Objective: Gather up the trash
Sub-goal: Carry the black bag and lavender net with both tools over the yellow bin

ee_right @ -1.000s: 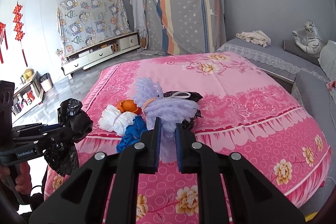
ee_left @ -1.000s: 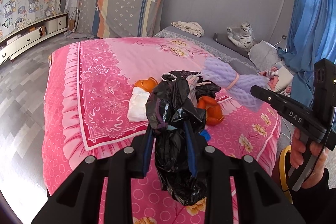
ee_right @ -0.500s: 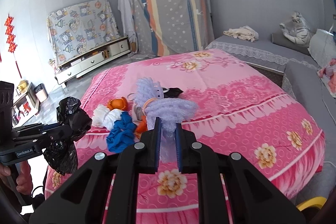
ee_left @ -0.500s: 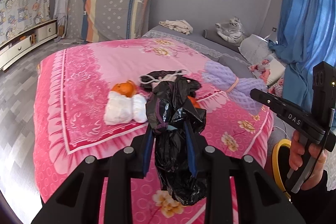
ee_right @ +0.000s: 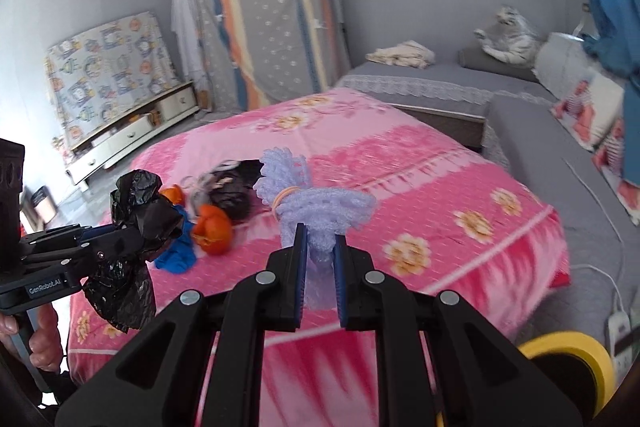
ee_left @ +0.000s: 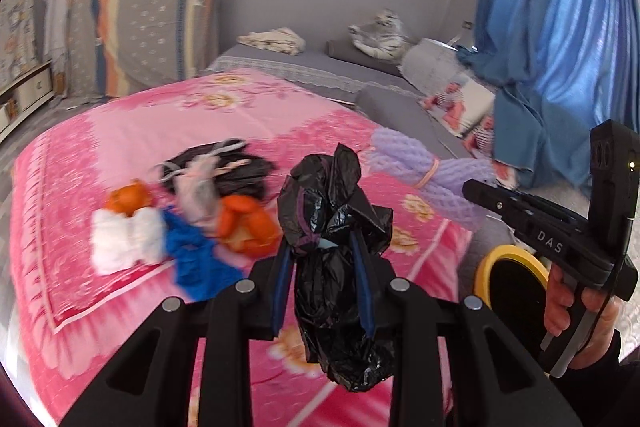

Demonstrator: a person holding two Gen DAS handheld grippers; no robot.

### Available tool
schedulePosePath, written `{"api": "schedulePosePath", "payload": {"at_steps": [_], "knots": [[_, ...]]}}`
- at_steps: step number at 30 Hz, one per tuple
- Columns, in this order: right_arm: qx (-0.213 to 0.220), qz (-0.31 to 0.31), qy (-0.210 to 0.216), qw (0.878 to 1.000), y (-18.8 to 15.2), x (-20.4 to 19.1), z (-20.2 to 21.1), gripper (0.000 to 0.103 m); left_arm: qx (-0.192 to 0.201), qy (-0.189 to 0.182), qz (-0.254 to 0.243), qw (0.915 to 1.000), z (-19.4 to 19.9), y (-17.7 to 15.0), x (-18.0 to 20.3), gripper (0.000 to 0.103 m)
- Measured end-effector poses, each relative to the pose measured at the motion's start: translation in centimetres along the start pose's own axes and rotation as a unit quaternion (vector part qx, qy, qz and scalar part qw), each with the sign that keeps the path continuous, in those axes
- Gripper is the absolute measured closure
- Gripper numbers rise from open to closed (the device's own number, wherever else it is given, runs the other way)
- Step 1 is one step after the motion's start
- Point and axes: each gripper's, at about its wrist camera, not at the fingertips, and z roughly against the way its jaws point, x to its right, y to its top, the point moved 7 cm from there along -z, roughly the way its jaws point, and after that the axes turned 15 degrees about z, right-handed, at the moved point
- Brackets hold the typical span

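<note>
Over the last second both tools have been drawn back from the bed (ee_left: 120,131) and swung toward the yellow-rimmed bin (ee_left: 508,279), now seen at lower right of both views; a drop-off is judged to be next. The left tool (ee_left: 323,269) is clenched on a black bag (ee_left: 336,227), centre frame, hanging between its fingers. The right tool (ee_right: 320,259) is clenched on purple foam net (ee_right: 316,203), centre frame. Orange peels (ee_left: 244,223), a blue scrap (ee_left: 196,259) and white paper (ee_left: 124,245) are left on the bed, centre left.
</note>
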Motion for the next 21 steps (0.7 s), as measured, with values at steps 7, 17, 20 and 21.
{"api": "schedulePosePath", "payload": {"at_steps": [7, 17, 20, 21], "knots": [[-0.017, -0.042, -0.066, 0.997, -2.6, 5.2, 3.0, 0.092, -0.037, -0.042, -0.033, 0.9979, -3.2, -1.0, 5.0, 0.077], [-0.036, -0.091, -0.155, 0.983, -6.9, 11.4, 8.0, 0.092, -0.082, -0.088, -0.095, 0.9882, -6.7, -3.3, 12.5, 0.077], [-0.044, -0.109, -0.182, 0.976, -8.5, 13.1, 9.4, 0.092, -0.095, -0.104, -0.109, 0.9840, -7.5, -4.2, 14.7, 0.077], [-0.049, -0.118, -0.194, 0.973, -9.1, 13.8, 10.0, 0.092, -0.100, -0.109, -0.114, 0.9825, -7.6, -4.5, 15.4, 0.077]]}}
